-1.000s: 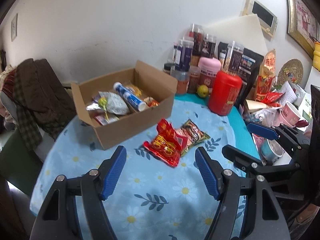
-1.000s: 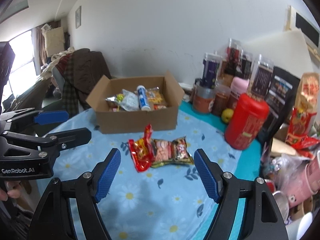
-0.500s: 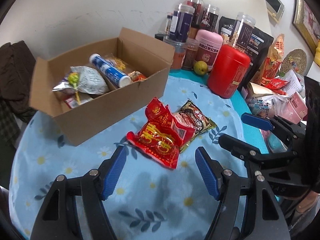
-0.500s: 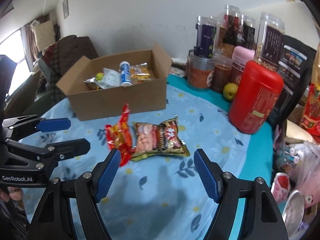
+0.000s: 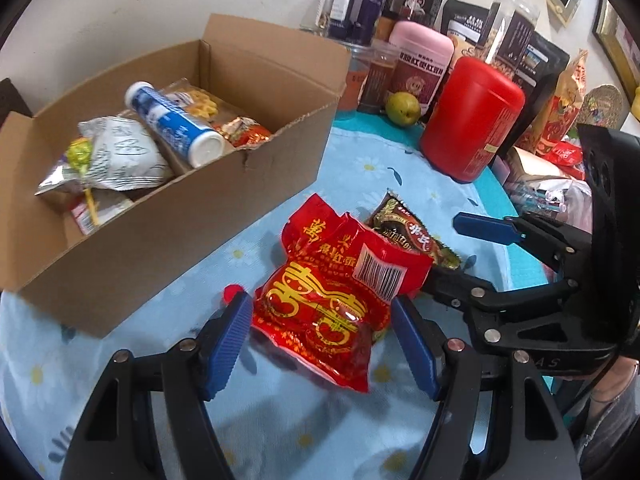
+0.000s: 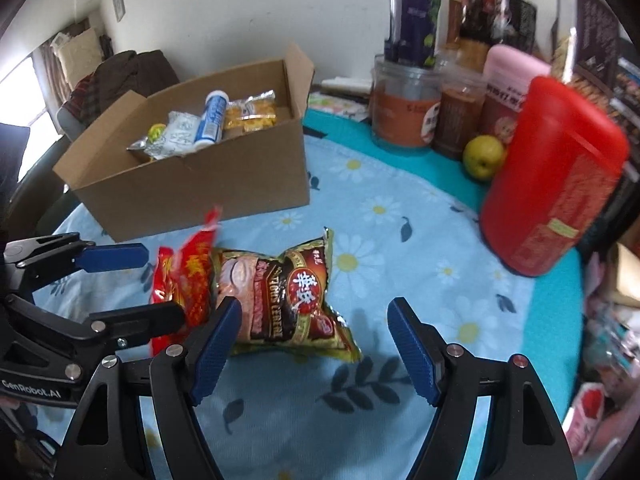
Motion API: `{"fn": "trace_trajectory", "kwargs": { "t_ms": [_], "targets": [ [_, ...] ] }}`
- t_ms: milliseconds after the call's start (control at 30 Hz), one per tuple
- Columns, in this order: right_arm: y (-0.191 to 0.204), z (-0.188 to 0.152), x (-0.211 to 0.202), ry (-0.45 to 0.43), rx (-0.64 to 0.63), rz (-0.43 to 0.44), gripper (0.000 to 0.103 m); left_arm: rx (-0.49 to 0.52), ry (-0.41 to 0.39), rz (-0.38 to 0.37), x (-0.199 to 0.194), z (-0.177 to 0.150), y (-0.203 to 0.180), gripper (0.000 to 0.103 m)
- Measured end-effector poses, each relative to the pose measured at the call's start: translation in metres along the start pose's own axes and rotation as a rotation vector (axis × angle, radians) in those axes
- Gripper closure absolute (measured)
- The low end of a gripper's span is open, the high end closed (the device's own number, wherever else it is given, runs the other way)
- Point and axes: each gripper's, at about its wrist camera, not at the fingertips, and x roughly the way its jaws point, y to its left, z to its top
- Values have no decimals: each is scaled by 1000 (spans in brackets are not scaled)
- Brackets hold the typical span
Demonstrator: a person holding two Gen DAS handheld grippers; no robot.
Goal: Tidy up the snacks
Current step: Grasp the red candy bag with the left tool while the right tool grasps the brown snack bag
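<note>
Two open grippers, gripping nothing: left gripper (image 5: 322, 336) straddling red packet (image 5: 332, 300), right gripper (image 6: 314, 342) over brown packet (image 6: 286, 304). Best lowered further, packets centred between fingers, before closing.

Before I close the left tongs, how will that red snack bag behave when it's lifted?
The red snack bag looks puffy and crinkled, so it will probably squash and flop rather than stay stiff. Its glossy film may slip between the left tongs. It seems light for its bulk and overlaps the brown packet, which may shift.
</note>
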Motion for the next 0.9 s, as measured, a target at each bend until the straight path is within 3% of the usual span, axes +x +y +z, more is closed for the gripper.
{"fn": "trace_trajectory", "kwargs": {
  "t_ms": [167,233,300,500,667,733,800,900],
  "targets": [
    [-7,0,20,31,49,53,28,56,-8,-8,10,8,0,32],
    [-11,-2,22,31,77,88,33,77,-8,-15,12,11,1,32],
    [-11,-3,22,39,87,132,50,88,-2,-23,14,14,0,32],
    [-8,-6,12,30,77,119,64,75,0,-43,9,19,4,32],
    [-11,-9,7,44,95,135,67,111,-27,-57,-2,22,2,32],
    [-12,-13,4,52,94,133,67,136,-22,-34,0,25,-2,32],
    [-12,-18,1,61,98,128,67,140,1,36,9,28,-6,32],
    [-15,-28,-5,75,114,122,68,103,35,-9,14,27,-4,32]
  ]
}}
